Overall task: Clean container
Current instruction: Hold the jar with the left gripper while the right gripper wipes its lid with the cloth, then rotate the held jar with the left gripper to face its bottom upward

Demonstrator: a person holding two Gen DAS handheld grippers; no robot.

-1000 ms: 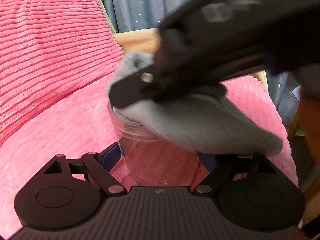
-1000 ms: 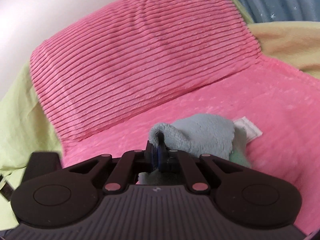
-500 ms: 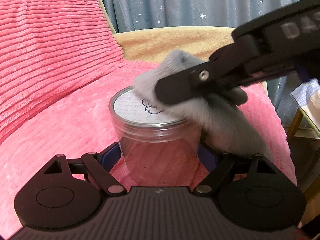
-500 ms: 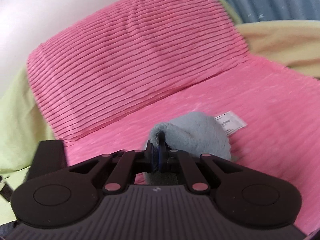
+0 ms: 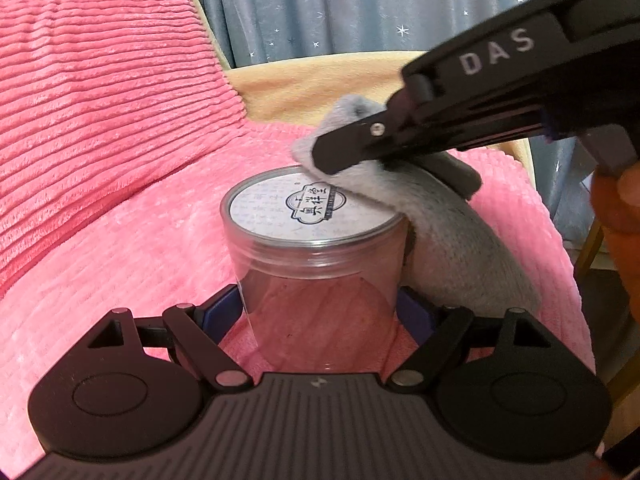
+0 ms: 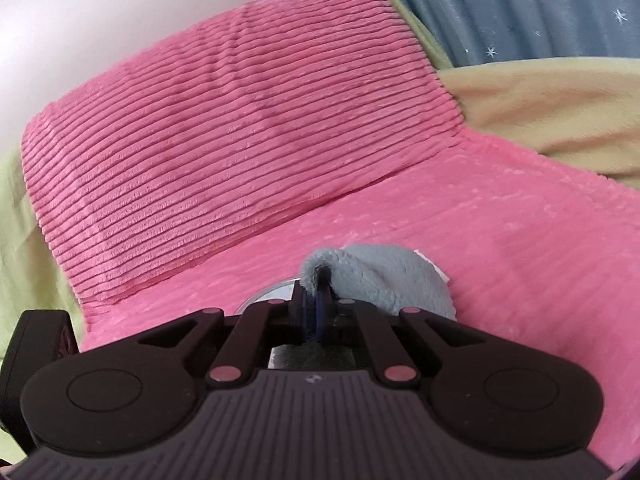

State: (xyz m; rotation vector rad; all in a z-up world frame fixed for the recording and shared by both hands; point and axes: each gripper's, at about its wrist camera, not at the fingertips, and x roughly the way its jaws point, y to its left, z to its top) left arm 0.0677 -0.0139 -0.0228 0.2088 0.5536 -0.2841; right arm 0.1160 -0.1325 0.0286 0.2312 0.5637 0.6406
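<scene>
Left wrist view
- Container: clear round jar standing upright on the pink blanket, its labelled lid still on; the landmark for every place below.
- Left gripper: jaws set wide, blue pads pressed to the container's two sides, low on its wall, holding it.
- Right gripper: reaches in from the upper right above the container, tips over the lid's far right edge, pinched together on the grey cloth.
- Grey cloth: one fold lies on the lid's right rim; the rest hangs down the container's right side and hides the blanket there.
- Pink ribbed cushion: behind and left of the container.
- Starred blue curtain: far behind the container, past a tan cover.
- Hand: blurred, at the right edge, on the right gripper's handle.

Right wrist view
- Right gripper: jaws closed on the cloth, which bulges ahead and to the right.
- Container: only a sliver of lid rim, just left of the closed jaws; the gripper body blocks the rest.
- Shown only here: a white tag on the cloth's right edge, and a pale green cover far left of the container.
- Shown only in the left view: the lid's label and the grip on the container.
</scene>
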